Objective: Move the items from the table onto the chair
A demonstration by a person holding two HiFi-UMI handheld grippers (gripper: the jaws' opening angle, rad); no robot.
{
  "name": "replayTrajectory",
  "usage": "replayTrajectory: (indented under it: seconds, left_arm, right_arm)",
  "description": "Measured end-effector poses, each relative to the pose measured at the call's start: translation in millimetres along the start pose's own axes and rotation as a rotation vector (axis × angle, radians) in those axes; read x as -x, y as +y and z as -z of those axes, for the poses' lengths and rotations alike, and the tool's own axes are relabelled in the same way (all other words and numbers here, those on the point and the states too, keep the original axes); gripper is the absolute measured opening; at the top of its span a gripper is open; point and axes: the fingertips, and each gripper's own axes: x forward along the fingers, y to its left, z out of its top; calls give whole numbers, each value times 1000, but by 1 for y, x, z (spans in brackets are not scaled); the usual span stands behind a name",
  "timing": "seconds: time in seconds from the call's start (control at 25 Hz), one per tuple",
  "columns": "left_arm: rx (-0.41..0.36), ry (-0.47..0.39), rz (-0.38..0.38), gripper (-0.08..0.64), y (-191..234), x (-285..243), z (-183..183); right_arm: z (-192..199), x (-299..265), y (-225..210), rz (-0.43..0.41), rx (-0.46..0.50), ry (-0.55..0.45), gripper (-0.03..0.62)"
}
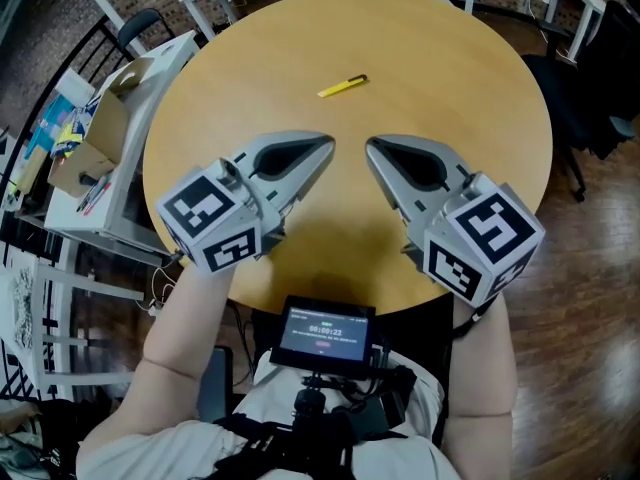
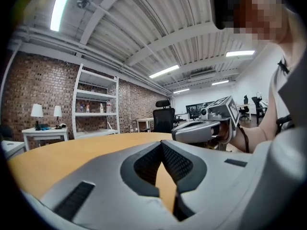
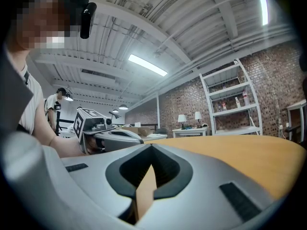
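- Your left gripper (image 1: 327, 144) hovers over the near half of the round light-wood surface (image 1: 470, 78). Its jaws are closed tip to tip with nothing between them.
- Your right gripper (image 1: 371, 145) is beside it, apart from it, with its tip angled toward the left one. Its jaws also meet at the tips and are empty.
- The small yellow pen-shaped item with a dark end (image 1: 343, 85) lies flat on the surface beyond both grippers. It is apart from them and untouched.
- A black office chair (image 1: 590, 108) stands off the right edge of the surface.
- A white side table with an open cardboard box (image 1: 100, 133) stands off the left edge.
- A small screen (image 1: 325, 333) is mounted at your chest.
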Motion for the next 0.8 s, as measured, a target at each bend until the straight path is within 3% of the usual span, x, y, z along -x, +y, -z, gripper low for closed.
replayTrajectory:
  seconds: [0.32,0.52,0.68,0.8]
  left_arm:
    - [-149,108,-30,20,6,-1,12]
    - [-280,247,-43,20,17,-5,26]
    - [-332,365,-31,21,37,-12,38]
    - [-330,435,-14,23,63,-22,52]
  right_arm:
    - [-1,2,-1,-5,-12,-15,8]
    - [-3,3,-3,-8,-14,-22,8]
    - [-3,4,-4,-12,-16,-29,8]
    - [-1,4,-5,-14,-18,-31,8]
